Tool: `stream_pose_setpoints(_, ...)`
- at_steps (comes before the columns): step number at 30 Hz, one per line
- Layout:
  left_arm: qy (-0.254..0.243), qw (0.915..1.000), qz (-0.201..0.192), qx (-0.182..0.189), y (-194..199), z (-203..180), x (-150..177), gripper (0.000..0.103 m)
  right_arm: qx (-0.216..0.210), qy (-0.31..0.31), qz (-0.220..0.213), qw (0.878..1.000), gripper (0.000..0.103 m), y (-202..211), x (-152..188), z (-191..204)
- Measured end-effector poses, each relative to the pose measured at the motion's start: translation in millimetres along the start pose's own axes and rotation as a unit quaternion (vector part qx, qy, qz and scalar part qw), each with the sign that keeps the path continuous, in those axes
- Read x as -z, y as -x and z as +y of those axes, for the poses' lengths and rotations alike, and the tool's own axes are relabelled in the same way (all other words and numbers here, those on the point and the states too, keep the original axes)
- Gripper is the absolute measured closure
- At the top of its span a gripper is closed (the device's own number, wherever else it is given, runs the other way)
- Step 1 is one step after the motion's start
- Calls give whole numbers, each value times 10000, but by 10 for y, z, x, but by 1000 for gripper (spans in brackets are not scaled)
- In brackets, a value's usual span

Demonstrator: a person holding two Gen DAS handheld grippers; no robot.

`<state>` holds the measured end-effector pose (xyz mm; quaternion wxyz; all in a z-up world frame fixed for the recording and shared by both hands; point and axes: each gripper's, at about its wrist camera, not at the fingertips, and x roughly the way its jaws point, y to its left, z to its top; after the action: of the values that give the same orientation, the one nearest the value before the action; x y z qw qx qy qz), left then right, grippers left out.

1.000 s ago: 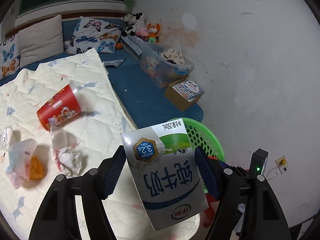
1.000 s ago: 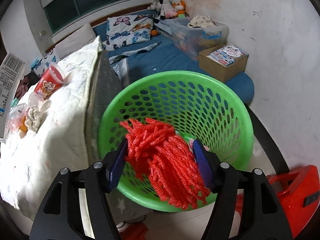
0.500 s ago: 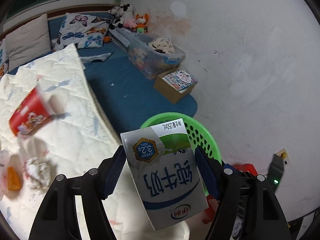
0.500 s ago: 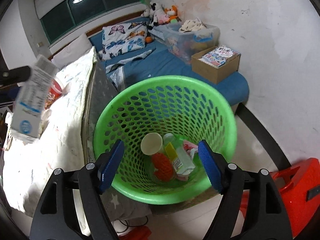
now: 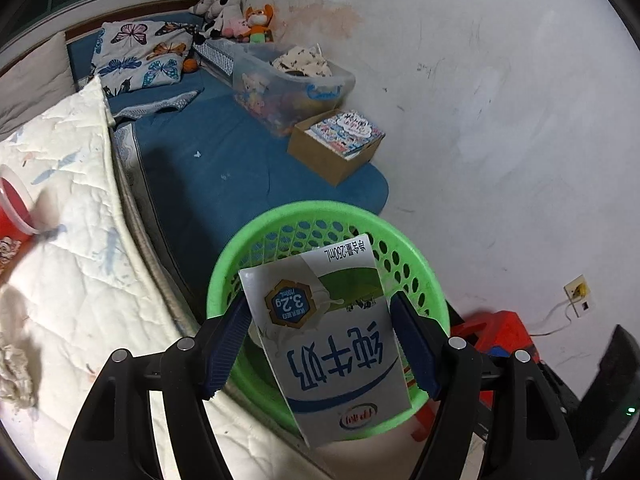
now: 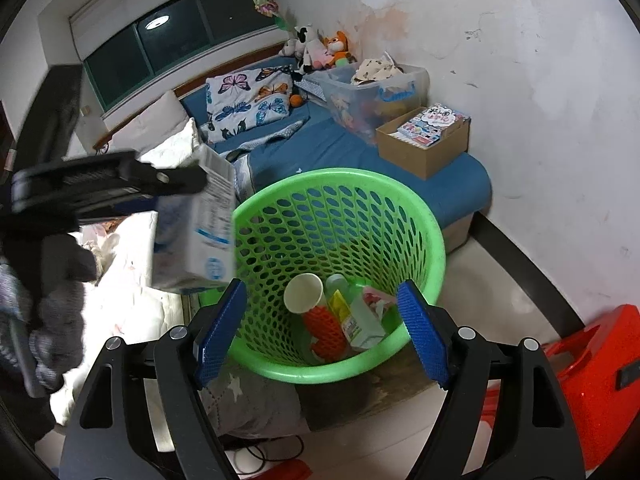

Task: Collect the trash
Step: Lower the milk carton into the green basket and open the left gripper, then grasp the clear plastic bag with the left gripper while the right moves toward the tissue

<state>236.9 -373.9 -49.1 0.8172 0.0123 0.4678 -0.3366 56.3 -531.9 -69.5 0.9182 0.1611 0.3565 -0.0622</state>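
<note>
**Milk carton held over the green basket**

The left tongs are clamped on a milk carton, one blue pad pressing each side of it, and the carton hangs tilted above the near rim of the green basket. From the other side the same carton shows at the basket's left edge, above the rim and not yet inside.

The right tongs hover over the near rim of the basket with their jaws spread wide and nothing between the pads. Down in the bottom of the basket lie a paper cup, a red mesh piece and a small clear bottle, all crowded together.

The basket stands on the floor, right against the edge of the bed with its white quilt. On that quilt, at the far left, a red cup lies on its side, and a crumpled tissue sits nearer, well apart from the basket. Beyond the basket, on the blue mat, are a cardboard box of books and a clear storage bin. A red stool stands on the floor to the right.
</note>
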Motion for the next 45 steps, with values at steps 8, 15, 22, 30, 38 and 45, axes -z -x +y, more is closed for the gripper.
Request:
stream_pose_setpoints(8,-177,9992,359,2,-255,-77,136,34,41,-117,11,9999,25,19,15,-69)
stream_pose_setpoints(15,-396,9988,303,9,-85,-88,195,27,18,-112,-36,9999,25,49,5,-17)
stream_pose_setpoints(22,-377,9991,-116,-177,438,89,281,27,-151,98,-20,9998,25,98,14,180)
stream_pose_setpoints(30,-112,9964,-552,-638,1046,588,529,27,-510,486,88,9975,24,-3,-35,671)
stream_pose_setpoints(38,411,9884,-895,-1153,1635,1342,825,27,-914,1022,240,9903,24,-178,-51,1337)
stream_pose_setpoints(45,633,9744,-1235,-1766,2069,1893,1016,27,-1186,1410,348,9823,25,-331,-85,1845)
